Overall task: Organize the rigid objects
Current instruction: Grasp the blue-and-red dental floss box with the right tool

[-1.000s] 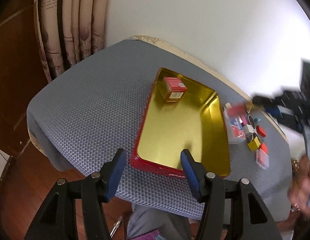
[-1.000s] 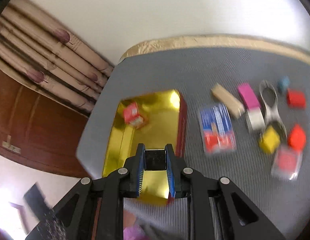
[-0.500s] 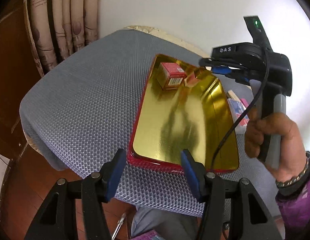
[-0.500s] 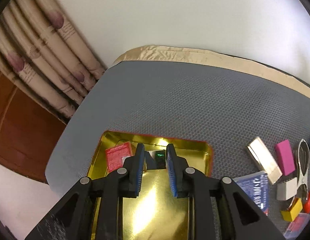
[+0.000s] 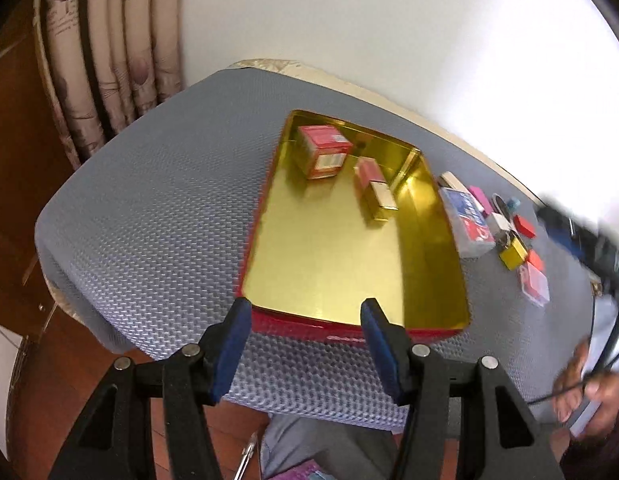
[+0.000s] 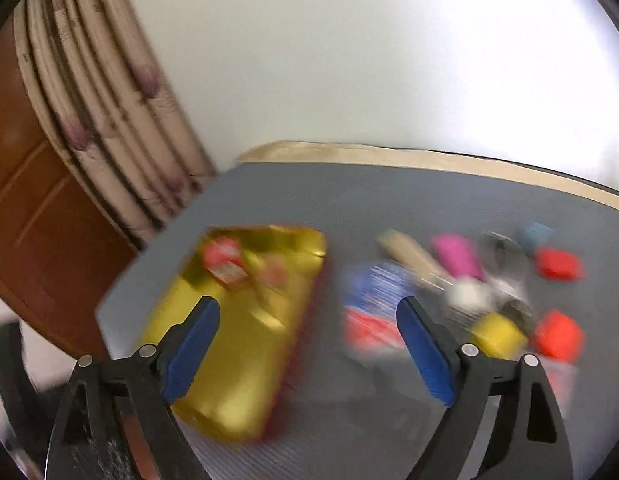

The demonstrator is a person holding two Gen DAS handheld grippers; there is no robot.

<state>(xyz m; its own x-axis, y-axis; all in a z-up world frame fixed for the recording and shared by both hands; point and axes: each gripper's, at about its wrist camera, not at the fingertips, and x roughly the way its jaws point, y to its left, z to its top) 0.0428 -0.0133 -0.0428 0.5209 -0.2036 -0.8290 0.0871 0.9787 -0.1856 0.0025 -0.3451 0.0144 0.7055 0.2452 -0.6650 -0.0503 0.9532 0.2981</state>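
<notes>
A gold tray with a red rim lies on the grey mat. At its far end stands a red box, and a smaller pink and gold box lies beside it. My left gripper hovers open just before the tray's near rim, holding nothing. The right wrist view is blurred. There my right gripper has its jaws opening wide with nothing between them, above the mat between the tray and a blue and red card box.
Right of the tray lie loose items: a beige box, a pink block, a yellow padlock, red blocks and a clear case. A person's hand is at the right edge. Curtains and a wooden door stand left.
My right gripper carried a small box into the tray's far end, let it go beside the red box, opened and swung back right. The left gripper has hardly moved.
</notes>
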